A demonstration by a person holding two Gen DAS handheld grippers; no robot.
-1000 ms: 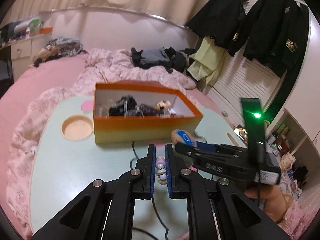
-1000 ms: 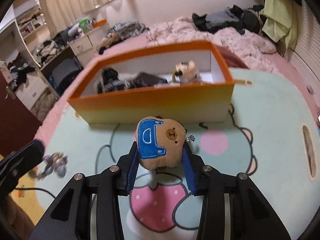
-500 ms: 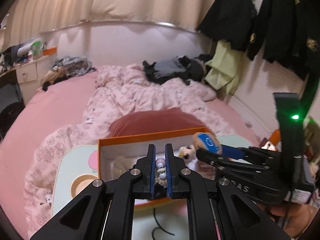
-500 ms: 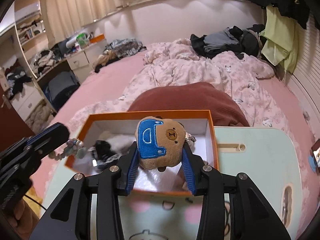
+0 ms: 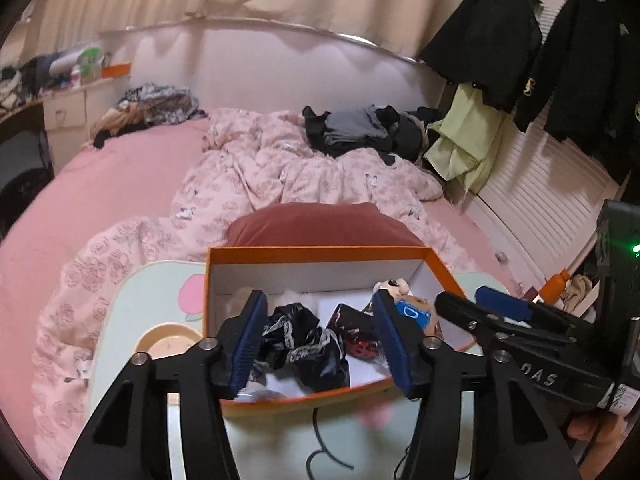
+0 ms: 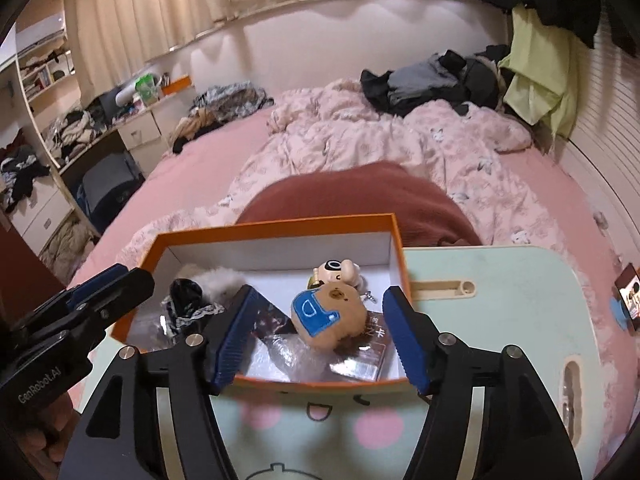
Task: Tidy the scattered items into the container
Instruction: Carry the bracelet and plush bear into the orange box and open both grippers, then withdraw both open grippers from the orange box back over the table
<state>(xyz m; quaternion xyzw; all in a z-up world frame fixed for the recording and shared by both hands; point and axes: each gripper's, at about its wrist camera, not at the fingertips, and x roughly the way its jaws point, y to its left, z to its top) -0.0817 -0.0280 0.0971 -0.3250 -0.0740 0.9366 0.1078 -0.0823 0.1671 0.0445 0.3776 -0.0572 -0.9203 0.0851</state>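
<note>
Both grippers, left (image 5: 320, 340) and right (image 6: 318, 338), have just been opening and stand spread over the orange cardboard box (image 6: 276, 224); the brown plush bear with blue patch (image 6: 328, 316) lies inside, untouched.

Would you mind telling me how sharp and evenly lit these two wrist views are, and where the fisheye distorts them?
Left wrist view: orange box fairly sharp, its near rim smeared, dark vignette in the corners, headboard rail bowed. Right wrist view: bear plush in the box reads clearly, curtains soft, wall slats at the right edge curve strongly; warm dim indoor light in both, no hard glare.
</note>
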